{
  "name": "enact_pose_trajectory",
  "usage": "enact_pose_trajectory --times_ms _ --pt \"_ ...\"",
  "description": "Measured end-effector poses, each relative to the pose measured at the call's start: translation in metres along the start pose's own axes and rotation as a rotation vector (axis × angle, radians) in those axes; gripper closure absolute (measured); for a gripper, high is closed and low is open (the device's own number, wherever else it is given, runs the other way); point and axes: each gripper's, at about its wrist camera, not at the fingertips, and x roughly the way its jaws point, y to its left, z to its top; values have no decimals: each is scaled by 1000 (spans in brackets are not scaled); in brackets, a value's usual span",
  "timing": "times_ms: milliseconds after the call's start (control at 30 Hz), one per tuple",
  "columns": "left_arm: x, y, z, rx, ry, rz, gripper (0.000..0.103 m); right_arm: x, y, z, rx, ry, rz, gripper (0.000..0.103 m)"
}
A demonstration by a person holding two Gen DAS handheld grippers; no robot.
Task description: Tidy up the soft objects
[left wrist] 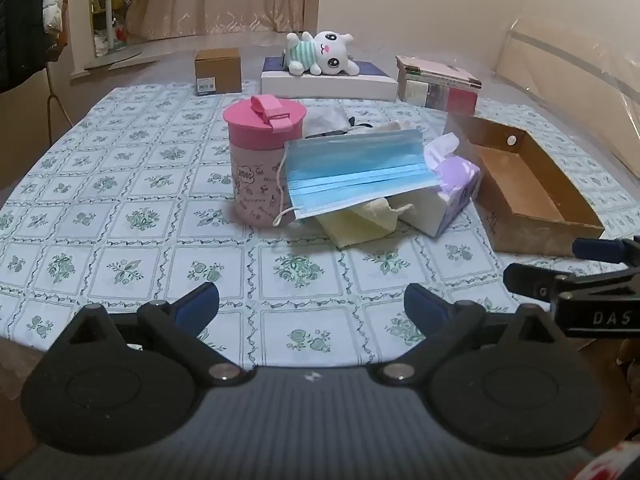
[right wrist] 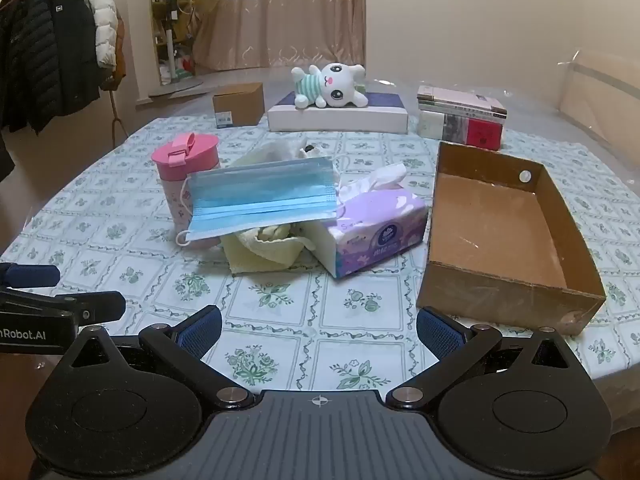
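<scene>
Blue pleated face mask (left wrist: 354, 170) is lying across the pink lidded cup (left wrist: 260, 160) and purple tissue pack (left wrist: 456, 196), left gripper (left wrist: 312, 308) hovering released, empty | right view: right gripper (right wrist: 319, 330) is gaping empty near the brown cardboard tray (right wrist: 508, 284); best pinching the mask's free edge, lifting slowly, sparing the cup.

Pleated blue mask (right wrist: 262, 196) is showing thin matt fabric. Open box (right wrist: 505, 276) is showing rough, scuffed cardboard; tissue pack (right wrist: 380, 232) is showing glossy plastic wrap.
</scene>
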Motion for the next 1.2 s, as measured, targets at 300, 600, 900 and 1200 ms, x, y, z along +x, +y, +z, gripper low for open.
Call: enact_pose_trajectory --times_ms 300,600,900,1200 --pt "-2 -9 5 3 -15 -2 8 0 0 0 3 -8 1 0" --pt "-5 -8 5 -3 -24 -19 8 -2 -1 2 4 -11 0 0" --pt "-3 0 3 -5 -25 -28 9 -2 1 4 4 -12 2 0" --pt "-2 0 3 -13 -22 -32 9 -2 0 3 5 -14 2 0"
